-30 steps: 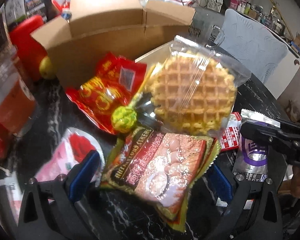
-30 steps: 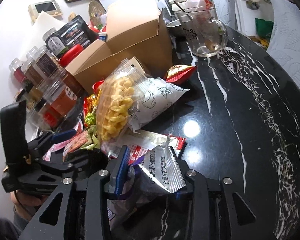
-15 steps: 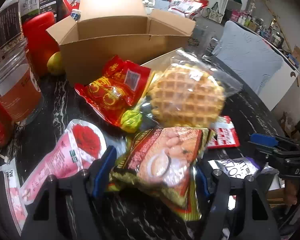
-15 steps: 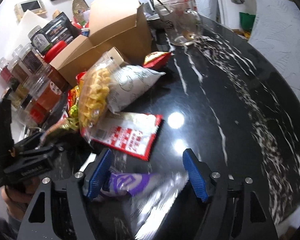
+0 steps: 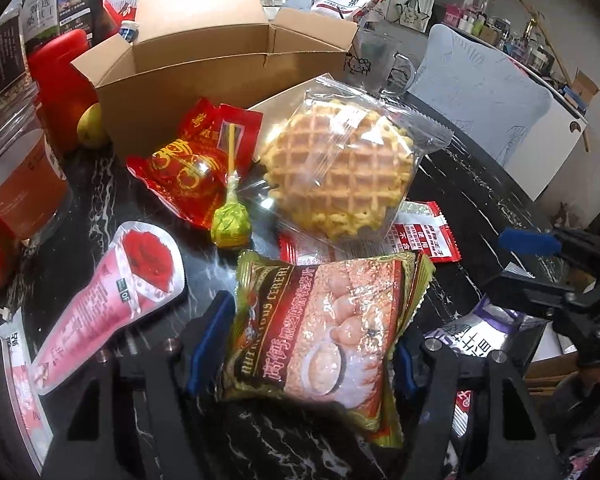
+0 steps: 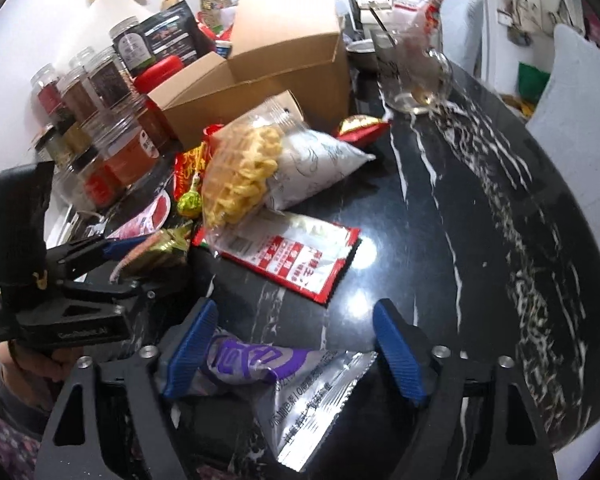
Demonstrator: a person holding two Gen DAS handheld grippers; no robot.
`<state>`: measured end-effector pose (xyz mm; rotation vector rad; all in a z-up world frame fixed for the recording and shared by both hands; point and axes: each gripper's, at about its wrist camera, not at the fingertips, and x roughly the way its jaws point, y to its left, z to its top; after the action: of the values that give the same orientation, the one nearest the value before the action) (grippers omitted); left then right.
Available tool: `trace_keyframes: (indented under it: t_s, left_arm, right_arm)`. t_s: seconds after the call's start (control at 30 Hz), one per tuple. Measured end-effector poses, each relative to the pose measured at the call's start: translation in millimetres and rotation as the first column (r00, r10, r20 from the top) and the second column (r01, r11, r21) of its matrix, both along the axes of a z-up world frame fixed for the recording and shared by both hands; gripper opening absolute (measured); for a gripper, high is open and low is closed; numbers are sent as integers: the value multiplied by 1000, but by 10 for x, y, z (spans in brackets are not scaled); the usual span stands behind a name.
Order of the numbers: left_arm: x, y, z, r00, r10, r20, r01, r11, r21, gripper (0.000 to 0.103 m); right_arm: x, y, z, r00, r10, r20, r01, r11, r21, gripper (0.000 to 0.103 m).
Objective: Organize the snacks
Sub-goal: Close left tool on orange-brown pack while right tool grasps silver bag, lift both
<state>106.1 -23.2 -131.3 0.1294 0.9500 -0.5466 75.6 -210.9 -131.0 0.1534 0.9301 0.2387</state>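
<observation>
Left wrist view looks along the left tool (image 5: 300, 344), whose blue pads press both side edges of a cereal packet (image 5: 320, 332); the packet's long axis runs away from the camera toward the box, and "CEREAL" can be made out in its gold lettering among Chinese characters. Beyond it on the black marbled tabletop (image 5: 480, 184) lie a bagged waffle (image 5: 340, 168), a green lollipop (image 5: 230, 224) with its stick pointing toward the cardboard box (image 5: 204, 72), a red snack packet (image 5: 188, 168) and a pink pouch (image 5: 112, 300) lying slantwise. A red-and-white sachet (image 5: 424, 236) peeks from under the waffle. A glass mug (image 5: 384, 64) bearing a Hello Kitty drawing stands past the box.

Right wrist view shows the right tool (image 6: 296, 344) spread wide, a silver and purple packet (image 6: 284, 380) lying loose between its fingers, touching only the left pad and pointing toward the camera. Only this view shows the spice jars (image 6: 92, 92) by the wall and the white bag (image 6: 320, 168) behind the waffle.
</observation>
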Motion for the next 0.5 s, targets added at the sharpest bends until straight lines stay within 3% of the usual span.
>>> trace_keyframes:
  t_s: [0.1, 0.2, 0.33, 0.5]
  left_arm:
    - [-18, -55, -36, 1000, 3, 8, -3, 1000, 3, 69]
    - [-102, -33, 5, 1000, -2, 22, 2, 1000, 7, 61]
    - [-240, -80, 37, 999, -6, 36, 4, 999, 46, 60]
    - [-307, -7, 59, 1000, 26, 9, -26, 999, 41, 60]
  right_arm:
    - [-10, 0, 42, 1000, 13, 21, -12, 1000, -22, 87]
    - [-32, -12, 68, 999, 20, 29, -18, 999, -37, 88]
    - [-92, -21, 97, 999, 42, 25, -41, 999, -31, 88]
    - [-252, -20, 169, 998, 52, 20, -51, 997, -52, 88]
